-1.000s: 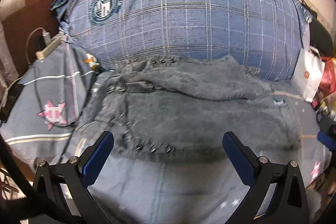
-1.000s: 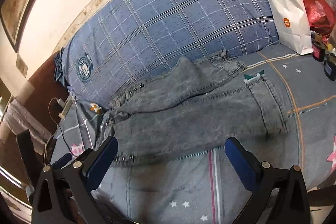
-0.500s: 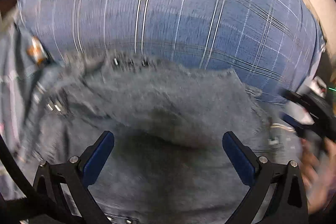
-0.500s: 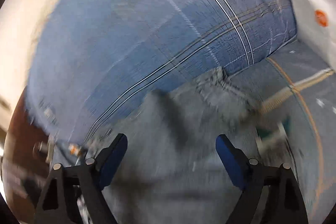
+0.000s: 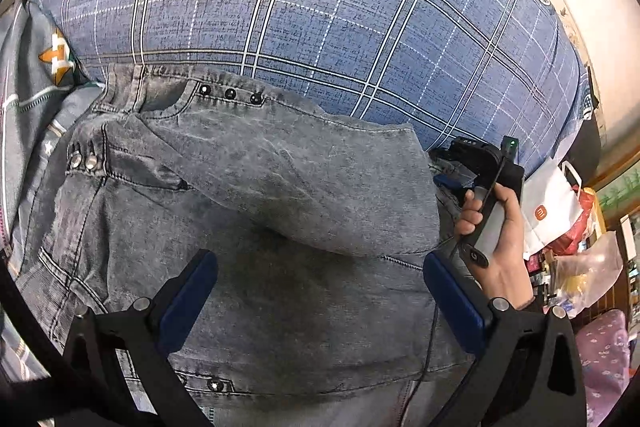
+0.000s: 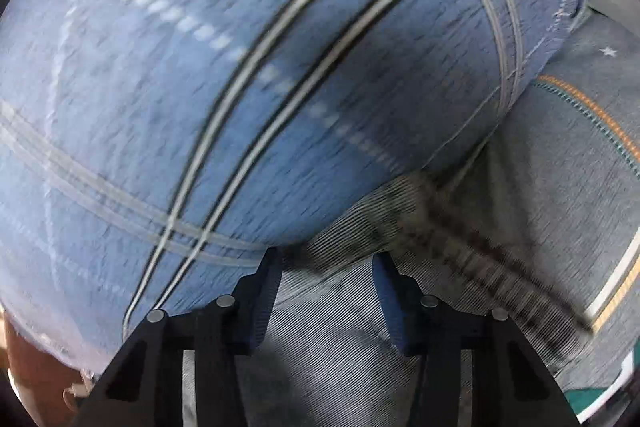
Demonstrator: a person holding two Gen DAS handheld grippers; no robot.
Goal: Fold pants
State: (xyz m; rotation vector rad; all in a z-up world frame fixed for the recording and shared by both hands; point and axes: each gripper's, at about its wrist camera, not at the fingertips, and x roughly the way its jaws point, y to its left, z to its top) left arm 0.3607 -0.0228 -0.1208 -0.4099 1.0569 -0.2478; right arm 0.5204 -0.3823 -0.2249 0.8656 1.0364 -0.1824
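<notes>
Right now my left claw (image 5: 320,301) hangs spread wide just above the grey denim pants (image 5: 248,227), holding nothing, its blue pads (image 5: 188,301) either side of the seat panel. The pants lie on the bed sheet (image 6: 560,187), directly under and ahead of that claw, pressed up against the blue plaid pillow (image 5: 340,19) beyond. Their long axis runs across my view, side to side: the studded waistband (image 5: 230,93) sits off to the left of the claw, and the legs run away to the right, one leg lying loose and slanted over the other. My right claw (image 6: 326,301) is down at that far end, off to the right of the left one, seen there with my right hand (image 5: 502,227) on its handle. Its fingers are drawn in fairly narrow with a gap between them, and denim lies in that gap; the view is blurred, so I cannot tell whether the cloth is pinched. I judge the step in hand is taking hold of the leg end near the hem (image 6: 460,247). To do it well, I should catch both layers together and not only the top leg, keep clear of the pillow, and bring the left claw down near the waistband to pin the cloth, so the fold lands square across the long axis.
</notes>
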